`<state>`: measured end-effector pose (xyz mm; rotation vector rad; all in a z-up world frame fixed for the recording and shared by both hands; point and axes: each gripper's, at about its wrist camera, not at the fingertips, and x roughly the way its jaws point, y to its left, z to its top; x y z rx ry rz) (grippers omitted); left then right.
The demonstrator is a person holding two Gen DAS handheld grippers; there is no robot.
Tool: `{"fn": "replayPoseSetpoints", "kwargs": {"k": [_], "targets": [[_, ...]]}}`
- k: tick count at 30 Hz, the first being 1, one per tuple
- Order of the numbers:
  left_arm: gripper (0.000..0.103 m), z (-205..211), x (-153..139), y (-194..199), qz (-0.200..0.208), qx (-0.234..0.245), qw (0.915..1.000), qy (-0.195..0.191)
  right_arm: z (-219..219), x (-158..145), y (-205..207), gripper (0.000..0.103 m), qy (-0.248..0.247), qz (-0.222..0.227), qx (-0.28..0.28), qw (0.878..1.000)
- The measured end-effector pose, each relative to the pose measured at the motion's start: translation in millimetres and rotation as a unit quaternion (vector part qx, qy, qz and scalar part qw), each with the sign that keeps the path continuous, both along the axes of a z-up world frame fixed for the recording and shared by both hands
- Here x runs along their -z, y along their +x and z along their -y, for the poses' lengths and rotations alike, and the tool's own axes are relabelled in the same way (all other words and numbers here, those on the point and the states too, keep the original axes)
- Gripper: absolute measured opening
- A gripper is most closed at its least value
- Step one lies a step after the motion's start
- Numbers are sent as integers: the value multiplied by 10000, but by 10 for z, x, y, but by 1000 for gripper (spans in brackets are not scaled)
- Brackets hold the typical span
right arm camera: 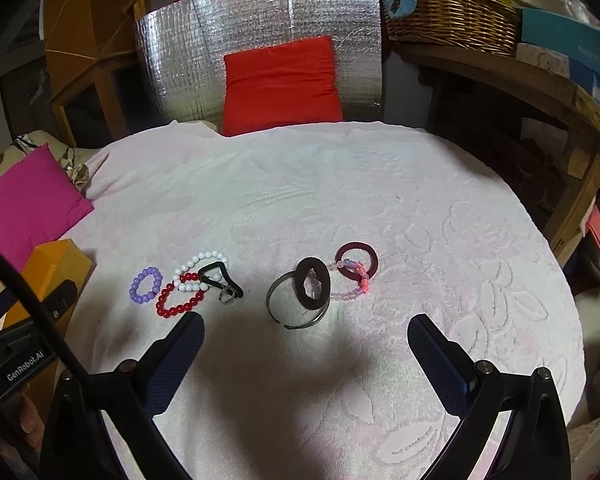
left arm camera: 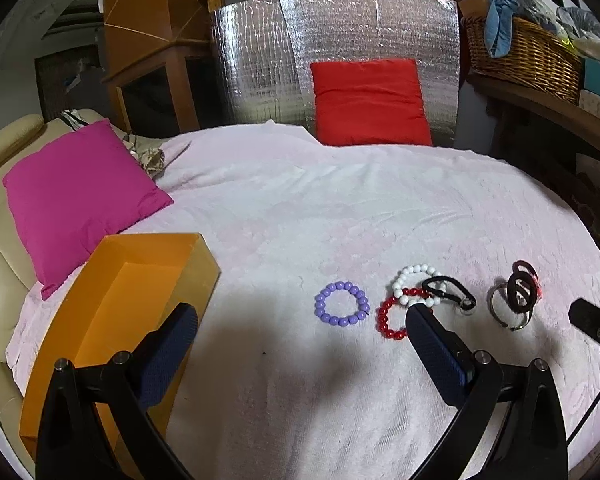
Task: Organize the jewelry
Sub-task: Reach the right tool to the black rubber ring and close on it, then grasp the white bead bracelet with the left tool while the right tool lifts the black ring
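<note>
Jewelry lies on a pale pink towel (left arm camera: 300, 208). A purple bead bracelet (left arm camera: 341, 303) is apart on the left; a red bead bracelet (left arm camera: 392, 318) and a white bead bracelet (left arm camera: 414, 280) overlap beside a black clip (left arm camera: 450, 292). Right of them lie a metal bangle (right arm camera: 296, 304), a dark oval ring (right arm camera: 313, 284), a maroon ring (right arm camera: 356, 261) and a pink bead bracelet (right arm camera: 350, 280). An open, empty orange box (left arm camera: 120, 312) stands at the left. My left gripper (left arm camera: 300, 336) is open and empty above the towel near the beads. My right gripper (right arm camera: 306, 348) is open and empty before the bangle.
A magenta cushion (left arm camera: 76, 200) lies left of the box. A red cushion (left arm camera: 370, 102) leans on a silver foil panel (left arm camera: 260, 56) at the back. A wicker basket (left arm camera: 528, 52) sits on a wooden shelf at the right.
</note>
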<state>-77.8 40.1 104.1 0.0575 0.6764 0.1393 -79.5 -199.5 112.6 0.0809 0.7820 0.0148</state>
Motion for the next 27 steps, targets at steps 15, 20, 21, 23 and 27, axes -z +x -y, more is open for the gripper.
{"fn": "replayPoseSetpoints", "kwargs": {"k": [15, 20, 21, 23, 27], "targets": [[103, -227, 511, 427, -1243, 333, 9899, -597, 127, 460, 740, 57, 275, -646, -374, 9968], [86, -173, 562, 517, -1325, 540, 9873, -684, 146, 619, 946, 31, 359, -821, -281, 9956], [82, -170, 572, 535, -1365, 579, 9861, -748, 135, 656, 963, 19, 375, -886, -291, 9949], [74, -152, 588, 574, -1411, 674, 9837, -886, 159, 680, 976, 10, 492, -967, -205, 9939], [74, -44, 575, 641, -1313, 848, 9826, -1006, 218, 557, 888, 9, 949, -698, -176, 9929]]}}
